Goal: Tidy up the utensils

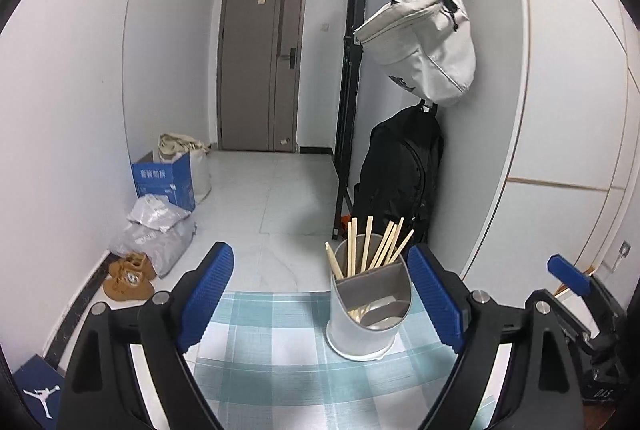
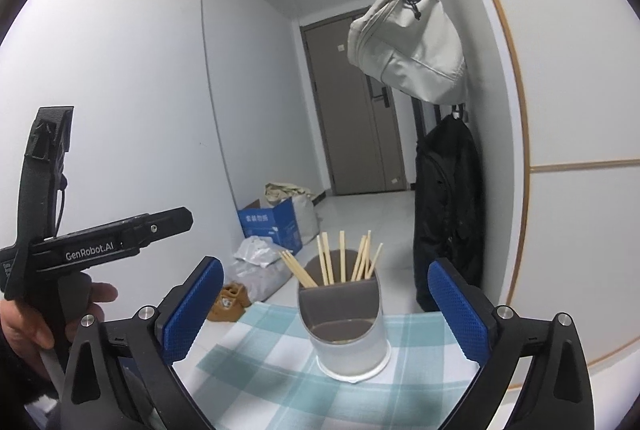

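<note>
Near the far edge of the table (image 1: 280, 314), on its teal-checked cloth, stands the utensil holder (image 1: 368, 314), a grey upright cylinder split into two compartments. Its rear compartment carries a bunch of wooden chopsticks (image 1: 380, 246), their long axes running nearly upright and fanning a little at the tips. The front, lower compartment holds what looks like a metal spoon or two, seen in the left wrist view; the right wrist view is too dim inside to tell.

Both sets of jaws stand wide and hold nothing. The left gripper (image 1: 320, 294) faces the holder with the container lying ahead and toward its right-hand finger, close beside that blue pad but apart from it. The right gripper (image 2: 326, 306) has the holder (image 2: 348, 326) almost centred between its fingers, with the chopsticks (image 2: 340, 258) rising straight ahead. The left tool's black body also shows at the left of the right wrist view.

No loose utensil shows on the cloth in either view, so the sorting seems close to done. If the holder itself is to be gripped, the right gripper looks better lined up.
</note>
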`<state>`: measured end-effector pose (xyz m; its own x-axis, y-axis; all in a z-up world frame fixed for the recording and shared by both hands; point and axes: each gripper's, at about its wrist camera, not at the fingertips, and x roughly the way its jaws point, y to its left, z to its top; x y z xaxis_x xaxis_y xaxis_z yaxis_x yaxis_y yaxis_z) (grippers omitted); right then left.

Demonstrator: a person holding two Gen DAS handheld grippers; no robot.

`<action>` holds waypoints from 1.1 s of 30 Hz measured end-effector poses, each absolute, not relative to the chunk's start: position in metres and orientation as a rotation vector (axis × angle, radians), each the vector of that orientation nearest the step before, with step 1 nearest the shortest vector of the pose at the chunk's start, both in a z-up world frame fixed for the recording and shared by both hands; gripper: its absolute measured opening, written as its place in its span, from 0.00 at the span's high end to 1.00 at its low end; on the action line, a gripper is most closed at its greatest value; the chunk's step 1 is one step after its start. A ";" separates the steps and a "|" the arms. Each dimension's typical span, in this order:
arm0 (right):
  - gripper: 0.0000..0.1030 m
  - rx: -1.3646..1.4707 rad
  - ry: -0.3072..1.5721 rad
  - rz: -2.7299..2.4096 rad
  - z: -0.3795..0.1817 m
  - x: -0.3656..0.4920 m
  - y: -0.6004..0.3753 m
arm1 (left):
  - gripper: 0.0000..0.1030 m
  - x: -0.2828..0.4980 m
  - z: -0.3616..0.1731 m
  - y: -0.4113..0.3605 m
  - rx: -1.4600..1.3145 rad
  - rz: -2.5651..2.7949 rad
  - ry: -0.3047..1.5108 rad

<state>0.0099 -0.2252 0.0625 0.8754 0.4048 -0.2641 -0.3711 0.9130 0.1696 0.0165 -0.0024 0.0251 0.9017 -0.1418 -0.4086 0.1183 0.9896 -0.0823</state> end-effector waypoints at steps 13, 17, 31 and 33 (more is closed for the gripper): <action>0.00 0.077 0.291 0.413 0.005 -0.010 -0.225 | 0.16 -0.002 -0.035 0.017 -0.074 -0.025 0.359; 0.00 0.052 0.275 0.411 -0.010 -0.017 -0.222 | 0.16 0.001 -0.057 0.019 -0.072 -0.003 0.382; 0.00 0.075 0.301 0.399 -0.025 -0.009 -0.214 | 0.16 0.011 -0.078 0.019 -0.044 -0.013 0.442; 0.00 0.080 0.306 0.395 -0.026 -0.008 -0.215 | 0.16 0.010 -0.077 0.019 -0.043 -0.006 0.437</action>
<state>-0.0080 -0.2150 -0.0256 0.8780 0.3901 -0.2774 -0.3661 0.9206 0.1357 0.0104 0.0194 -0.0770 0.9059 -0.0154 -0.4232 -0.0032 0.9991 -0.0434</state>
